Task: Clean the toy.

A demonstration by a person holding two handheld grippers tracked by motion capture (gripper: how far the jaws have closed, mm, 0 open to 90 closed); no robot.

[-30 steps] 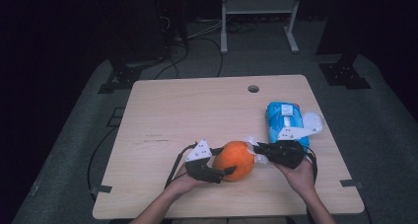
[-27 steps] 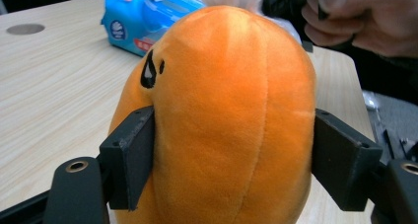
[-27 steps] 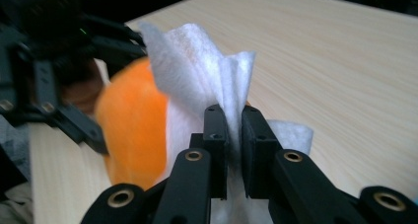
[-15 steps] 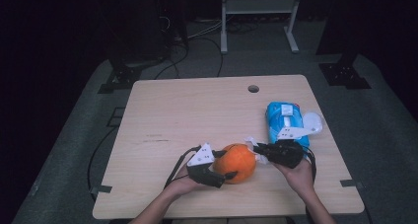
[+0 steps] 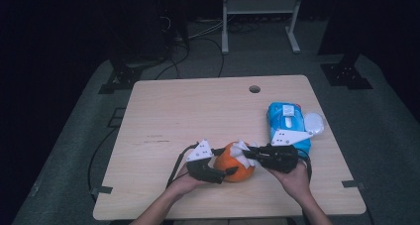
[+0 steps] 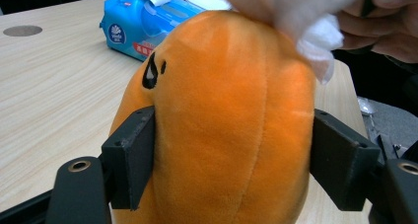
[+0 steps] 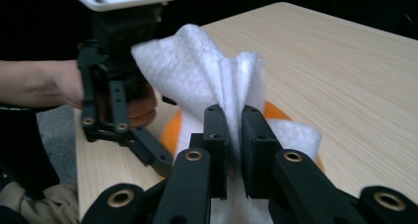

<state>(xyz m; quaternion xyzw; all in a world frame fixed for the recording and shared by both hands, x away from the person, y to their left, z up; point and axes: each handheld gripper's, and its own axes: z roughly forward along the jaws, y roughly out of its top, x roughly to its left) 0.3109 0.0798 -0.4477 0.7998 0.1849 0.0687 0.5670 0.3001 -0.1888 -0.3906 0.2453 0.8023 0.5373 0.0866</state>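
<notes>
One orange plush clamped in left gripper fingers; right gripper pinches one white wipe, prob. touching plush.

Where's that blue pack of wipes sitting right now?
In the high view, the blue wipes pack lies on the table's right side, just beyond the right tongs.

Right gripper has its two black jaws pinched tight on a bunched-up white wipe, the sheet fanning up and out above the pads. Right underneath there's an orange plush toy, mostly covered by the wipe, sitting on the light wooden table. Off to the left the other gripper comes down at the toy's side, white plate on top, with a hand behind it.
</notes>
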